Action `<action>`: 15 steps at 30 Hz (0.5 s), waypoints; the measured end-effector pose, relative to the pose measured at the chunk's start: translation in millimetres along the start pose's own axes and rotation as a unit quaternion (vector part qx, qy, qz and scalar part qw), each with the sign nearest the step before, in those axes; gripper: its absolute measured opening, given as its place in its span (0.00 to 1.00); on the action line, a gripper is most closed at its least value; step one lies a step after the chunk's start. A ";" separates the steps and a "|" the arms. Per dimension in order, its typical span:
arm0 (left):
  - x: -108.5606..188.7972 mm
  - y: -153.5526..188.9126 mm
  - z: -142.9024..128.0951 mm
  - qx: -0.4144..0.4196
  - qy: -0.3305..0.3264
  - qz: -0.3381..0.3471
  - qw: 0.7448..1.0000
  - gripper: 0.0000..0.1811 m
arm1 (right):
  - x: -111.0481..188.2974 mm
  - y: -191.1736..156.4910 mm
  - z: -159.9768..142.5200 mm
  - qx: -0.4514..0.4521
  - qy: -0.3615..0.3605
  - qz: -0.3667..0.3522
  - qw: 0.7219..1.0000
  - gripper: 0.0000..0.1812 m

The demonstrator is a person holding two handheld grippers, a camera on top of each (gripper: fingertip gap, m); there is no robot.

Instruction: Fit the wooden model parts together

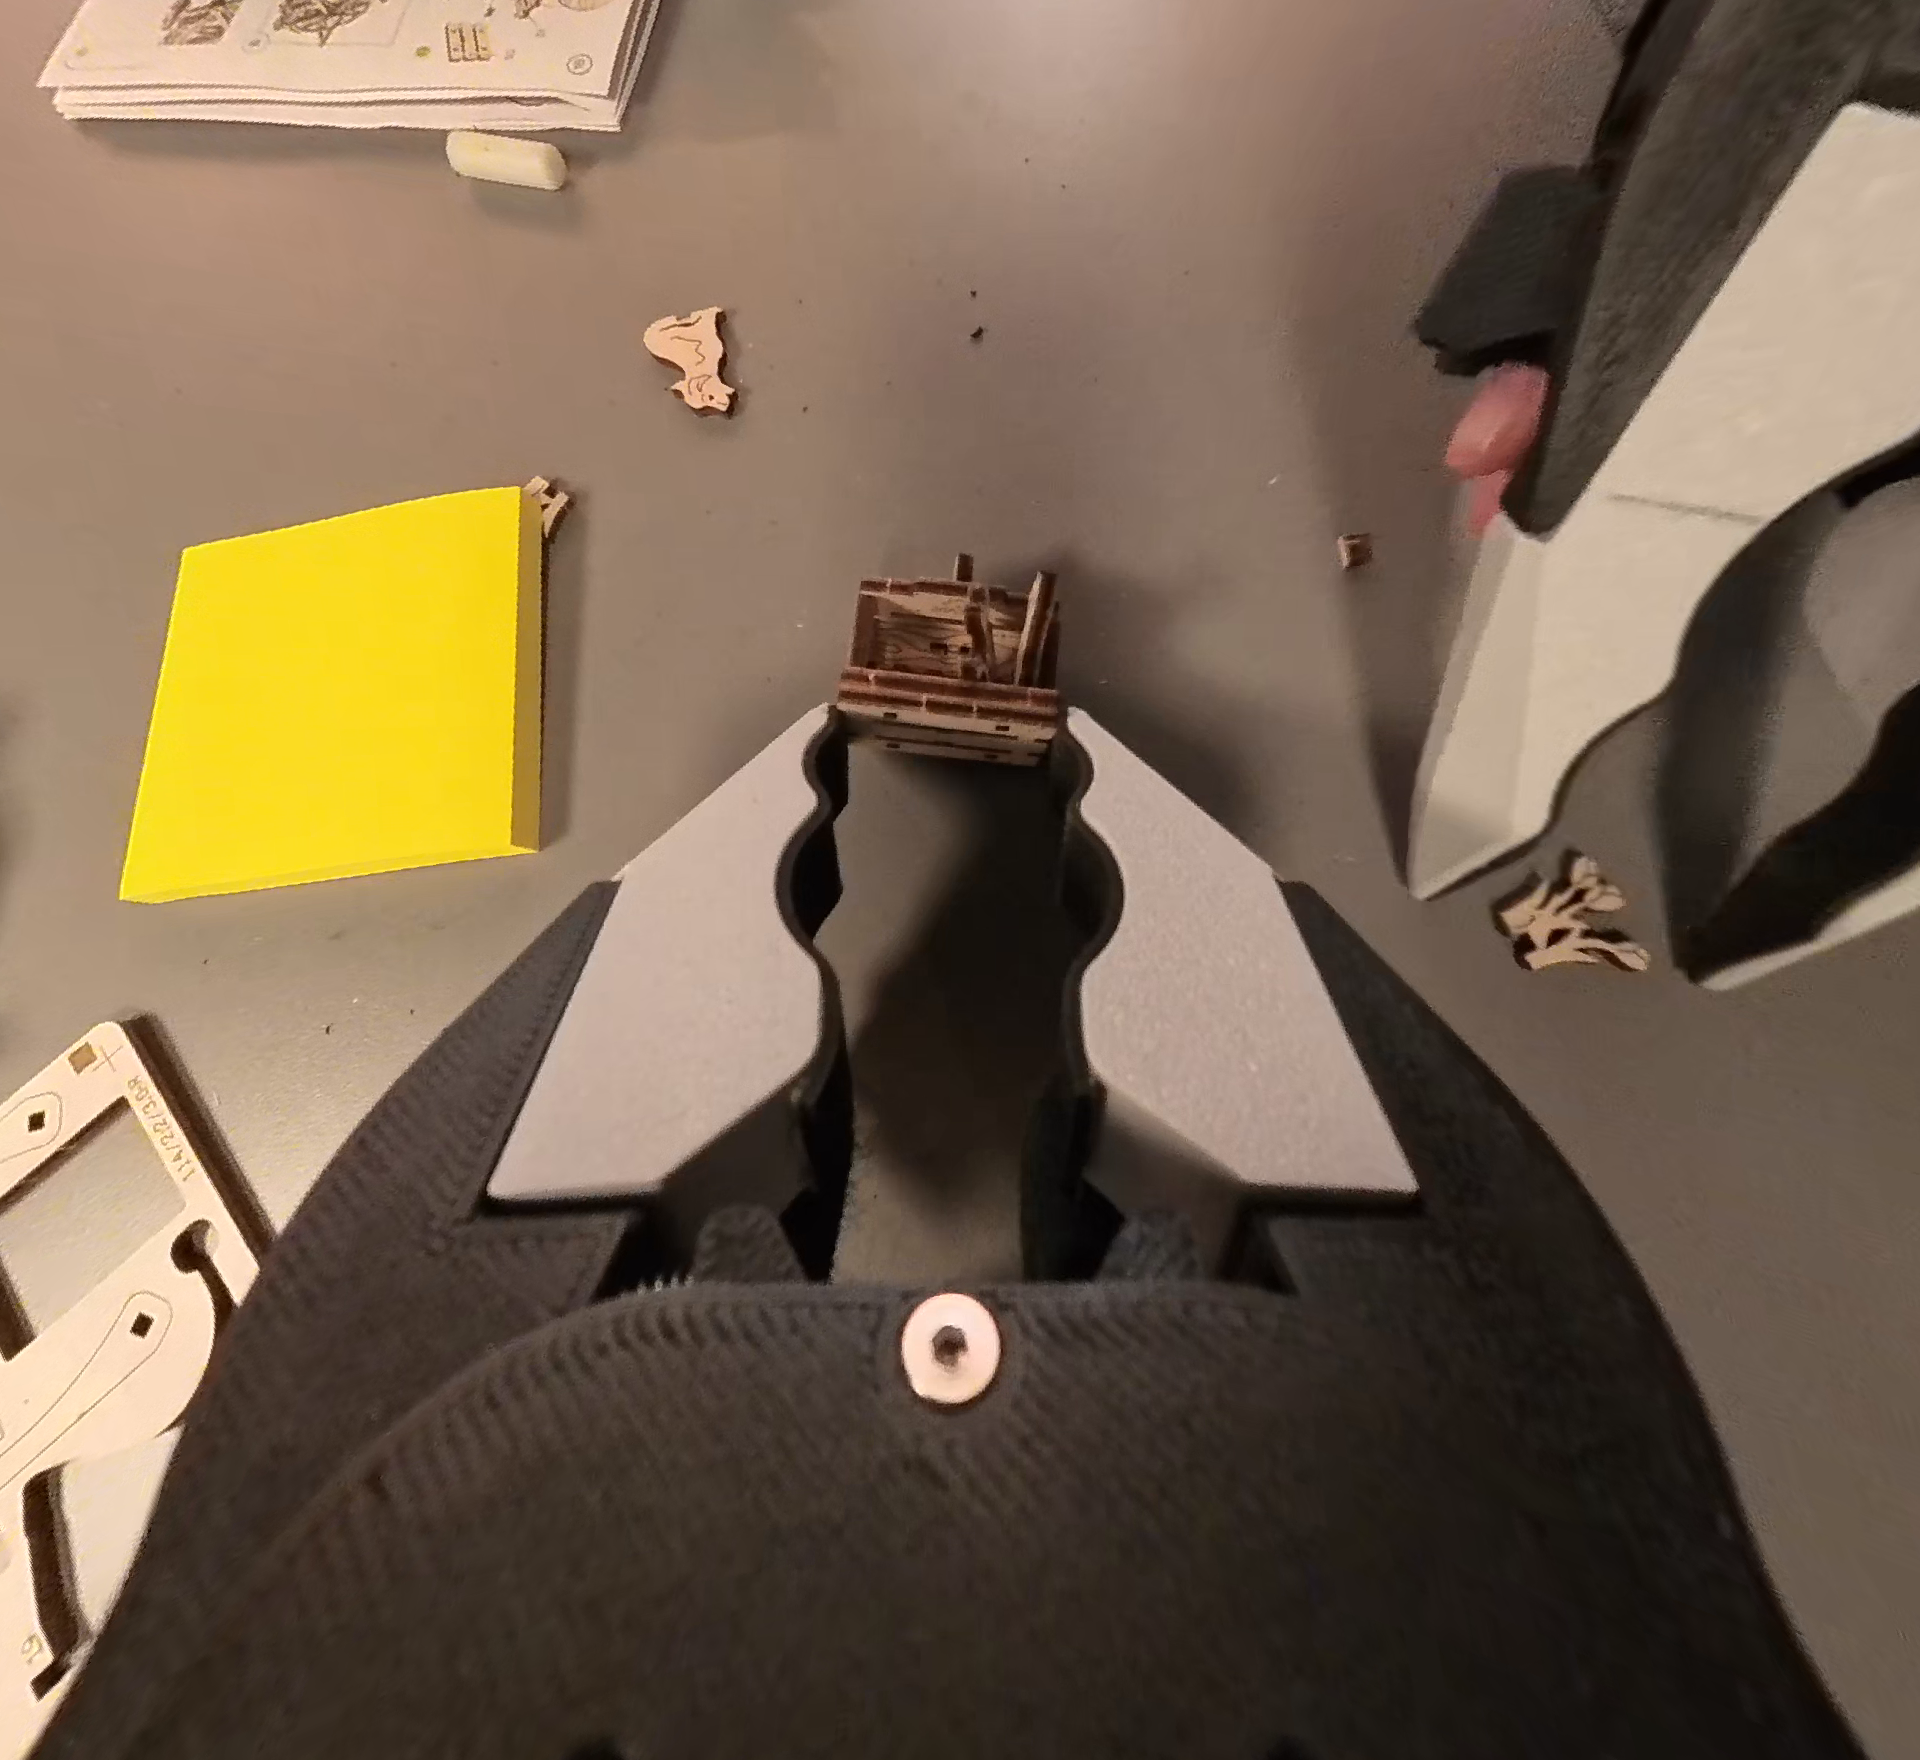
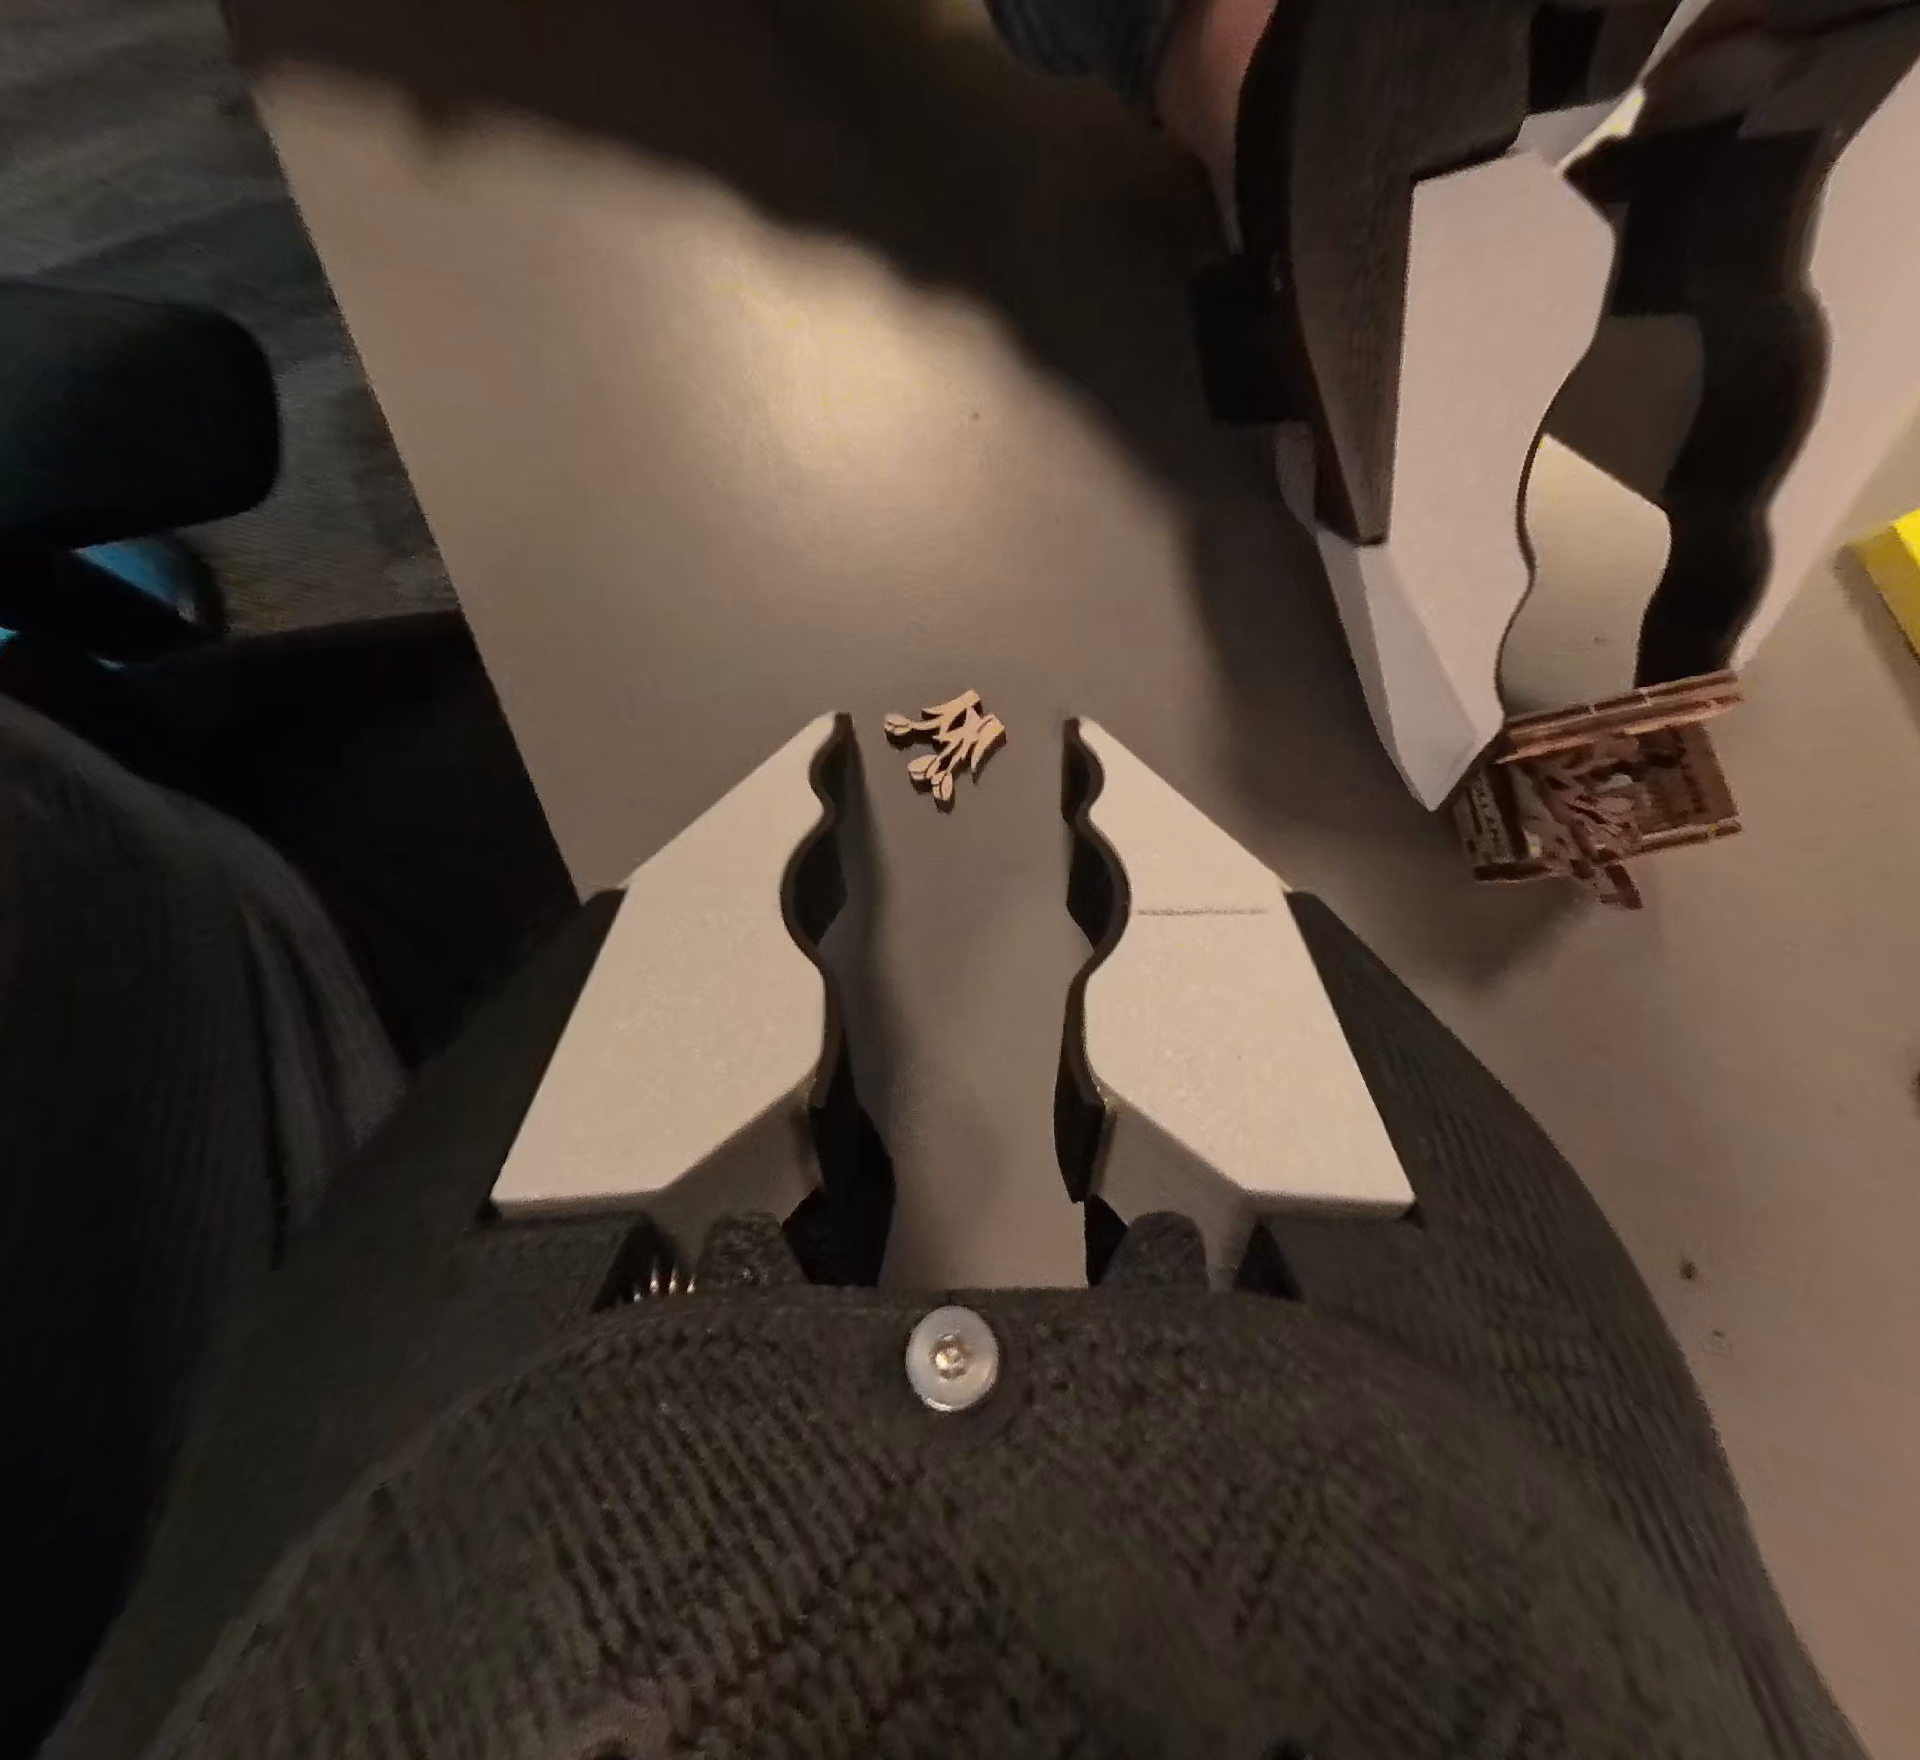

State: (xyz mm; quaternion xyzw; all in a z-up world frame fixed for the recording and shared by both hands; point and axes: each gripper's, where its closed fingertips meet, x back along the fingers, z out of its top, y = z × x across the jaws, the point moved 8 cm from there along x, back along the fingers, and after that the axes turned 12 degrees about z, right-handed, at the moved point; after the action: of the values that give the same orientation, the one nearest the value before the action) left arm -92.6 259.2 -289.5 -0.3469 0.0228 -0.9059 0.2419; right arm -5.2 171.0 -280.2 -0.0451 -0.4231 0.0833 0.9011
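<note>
Left hand-held gripper [image 1: 948, 723]: clamped on the wooden box assembly [image 1: 951, 661], fingertips against its two side walls; box sits at the very tips, open top toward the camera.
Wooden box assembly: small laser-cut box with brick-pattern walls and upright pieces inside; in the right wrist view [image 2: 1605, 780] it seems to rest on or just above the table [image 1: 1091, 256], though contact is hard to judge.
Right hand-held gripper [image 2: 961, 728]: jaws apart, nothing between them; tips lowered close to the table on either side of the branched wooden piece [image 2: 945, 746].
Branched wooden piece: pale, flat on the table, right of the box and nearer the camera in the left wrist view [image 1: 1569, 931]; not touched by either finger.
Animal-shaped wooden piece [image 1: 694, 360]: flat on the table, beyond the box and to its left.
Yellow sticky-note pad [image 1: 343, 692]: left of the box, well apart; a small wooden part [image 1: 549, 505] touches its far right corner.
Tiny wooden block [image 1: 1354, 551]: right of the box, near.
Instruction booklet [image 1: 364, 6]: open, far beyond the box to the left; a whitish oblong lump [image 1: 507, 162] lies just in front of it.
Punched-out wooden sheet [image 1: 94, 1222]: near-left of the box, partly out of frame.
</note>
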 end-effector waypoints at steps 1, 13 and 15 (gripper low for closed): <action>-0.1 -0.1 -0.1 0.000 0.001 0.000 1.000 0.21 | 0.8 -0.3 -1.2 0.000 0.004 -0.010 1.000 0.18; -0.9 -2.8 -0.8 0.016 -0.001 -0.001 1.000 0.24 | 19.5 4.0 -27.9 -0.078 0.082 0.008 0.994 0.21; -0.9 -2.7 -0.8 0.016 -0.001 -0.002 1.000 0.24 | 18.9 3.5 -27.6 -0.087 0.090 0.009 0.992 0.21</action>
State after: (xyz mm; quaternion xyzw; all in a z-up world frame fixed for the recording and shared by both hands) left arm -93.7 261.9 -290.0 -0.3441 0.0069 -0.9063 0.2453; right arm 27.6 177.8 -284.1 -0.1345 -0.3450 0.0500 0.9276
